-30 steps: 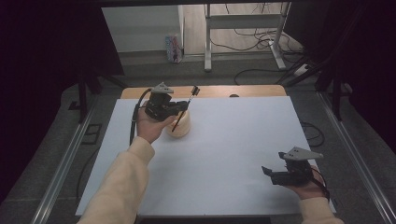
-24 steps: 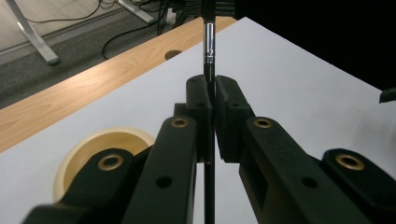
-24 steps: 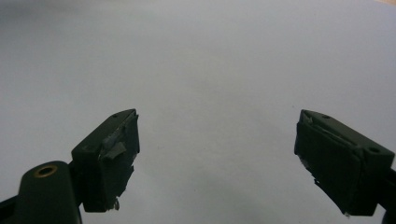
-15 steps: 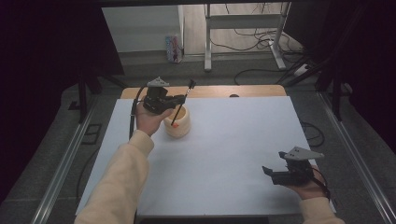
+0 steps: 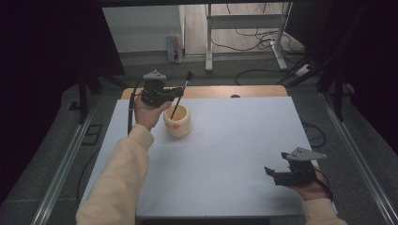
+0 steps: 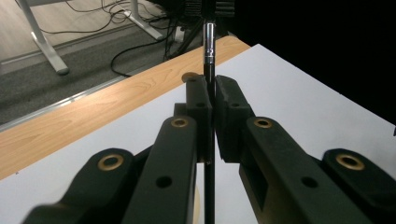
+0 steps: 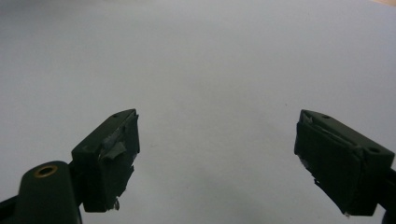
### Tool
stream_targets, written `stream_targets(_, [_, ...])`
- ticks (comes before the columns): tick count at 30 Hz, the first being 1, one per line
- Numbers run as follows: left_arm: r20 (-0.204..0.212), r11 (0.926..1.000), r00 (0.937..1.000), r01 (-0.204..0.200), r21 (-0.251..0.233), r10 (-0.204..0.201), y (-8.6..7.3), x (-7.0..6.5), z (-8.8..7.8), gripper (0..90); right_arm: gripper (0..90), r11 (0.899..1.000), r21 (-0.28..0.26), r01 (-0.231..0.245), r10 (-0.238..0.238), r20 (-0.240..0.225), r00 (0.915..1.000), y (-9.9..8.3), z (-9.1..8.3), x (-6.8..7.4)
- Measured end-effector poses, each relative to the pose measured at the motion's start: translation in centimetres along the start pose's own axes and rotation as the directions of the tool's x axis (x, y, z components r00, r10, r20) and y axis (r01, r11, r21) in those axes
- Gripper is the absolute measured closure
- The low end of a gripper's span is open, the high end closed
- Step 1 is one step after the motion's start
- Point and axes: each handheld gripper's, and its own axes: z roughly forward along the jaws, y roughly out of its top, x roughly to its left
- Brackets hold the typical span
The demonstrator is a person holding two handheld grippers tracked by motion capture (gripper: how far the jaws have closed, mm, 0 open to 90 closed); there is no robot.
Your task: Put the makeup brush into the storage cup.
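A thin black brush [image 5: 181, 95] with a metal ferrule [image 6: 209, 43] stands tilted, its lower end inside the mouth of a cream cup [image 5: 178, 125]. My left gripper [image 5: 178, 92] is shut on the brush's stem, just above the cup at the back left of the white table [image 5: 234, 140]. In the left gripper view the two pads clamp the stem [image 6: 209, 140], which rises past the left gripper [image 6: 210, 88]. My right gripper [image 5: 271, 174] rests low at the front right, open. Between its jaws in the right gripper view [image 7: 217, 122] lies bare white table.
A strip of bare wood [image 5: 244, 91] runs along the table's far edge, with a small dark spot [image 5: 235, 96] on it. Metal rails [image 5: 65, 164] flank the table. Cables and a desk frame [image 5: 244, 37] lie on the floor beyond.
My left gripper has carried the brush a little toward the far left and slightly up, uncovering the cup. The right gripper has stayed where it was.
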Motion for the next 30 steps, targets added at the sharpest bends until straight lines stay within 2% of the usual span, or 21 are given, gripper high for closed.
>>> stream_targets(12, [-0.007, 1.0, 1.0, -0.002, 0.004, 0.002, 0.1, 0.1, 0.6, 86.0, 14.4, 1.0, 0.003, 0.001, -0.001, 0.005, 1.0, 0.0, 0.0, 0.0])
stream_targets(20, [-0.018, 0.9999, 0.9998, 0.005, 0.01, -0.005, 0.3, 0.7, 1.1, 86.0, 14.5, 1.0, 0.007, 0.001, -0.001, 0.007, 1.0, 0.0, 0.0, 0.0])
stream_targets(30, [-0.021, 1.0, 0.9998, -0.004, 0.0, 0.004, 1.2, 1.0, 1.8, 86.0, 14.5, 1.0, 0.007, 0.002, -0.002, 0.01, 1.0, -0.1, 0.0, 0.0])
